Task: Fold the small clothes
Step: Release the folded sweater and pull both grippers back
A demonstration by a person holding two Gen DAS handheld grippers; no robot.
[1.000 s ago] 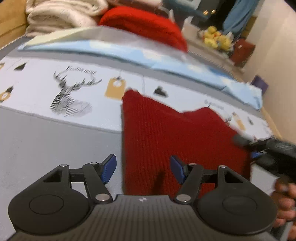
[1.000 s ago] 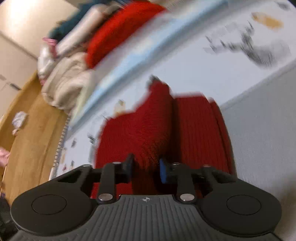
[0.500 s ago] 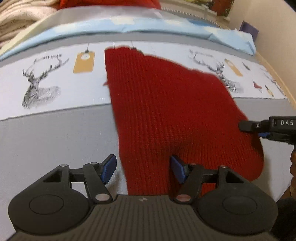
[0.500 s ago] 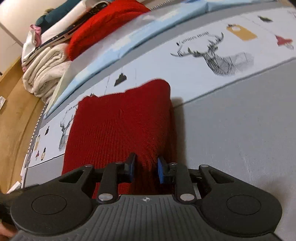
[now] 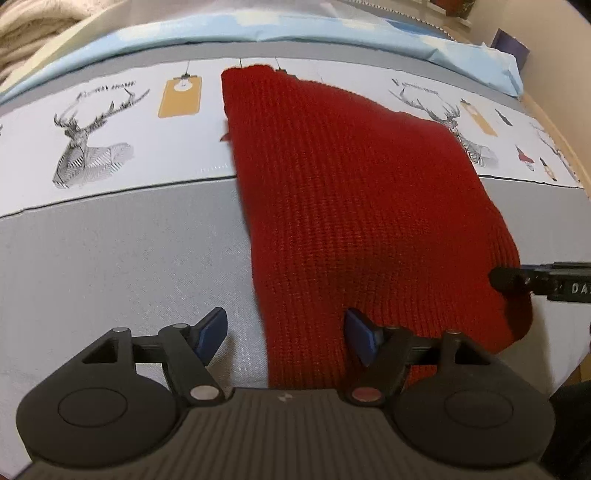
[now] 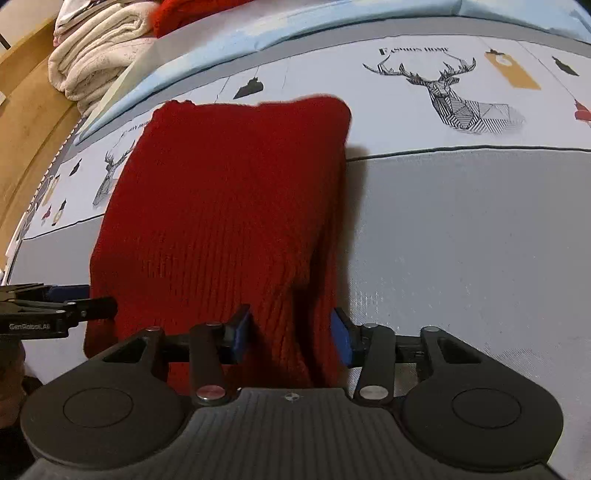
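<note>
Through my left wrist camera, far left, a grey deer print (image 5: 88,144) sits on the white band of the bedsheet (image 5: 122,251), with a mustard tag print (image 5: 180,96) just to its right. Below that band the sheet is plain grey. My left gripper (image 5: 286,334) hangs low over this grey part with its blue-tipped fingers (image 5: 210,332) spread wide; the left edge of the red knitted garment (image 5: 351,192) runs between them, and neither tip presses on it. The garment lies flat, reaching from the near edge of the bed across the grey into the white printed band, with its far corner close to a pale blue sheet (image 5: 332,33). At the garment's right edge, the tip of my other gripper shows, dark, right against the knit.

Through my right wrist camera, a stack of cream blankets (image 6: 96,55) lies far left beside a wooden board (image 6: 33,122). Lower left, my left gripper comes in at the garment's edge. My right gripper (image 6: 291,334) has its fingers (image 6: 240,332) apart, a raised fold of the red knit standing between them, not pinched. To the right lie grey sheet and another deer print (image 6: 454,99).
</note>
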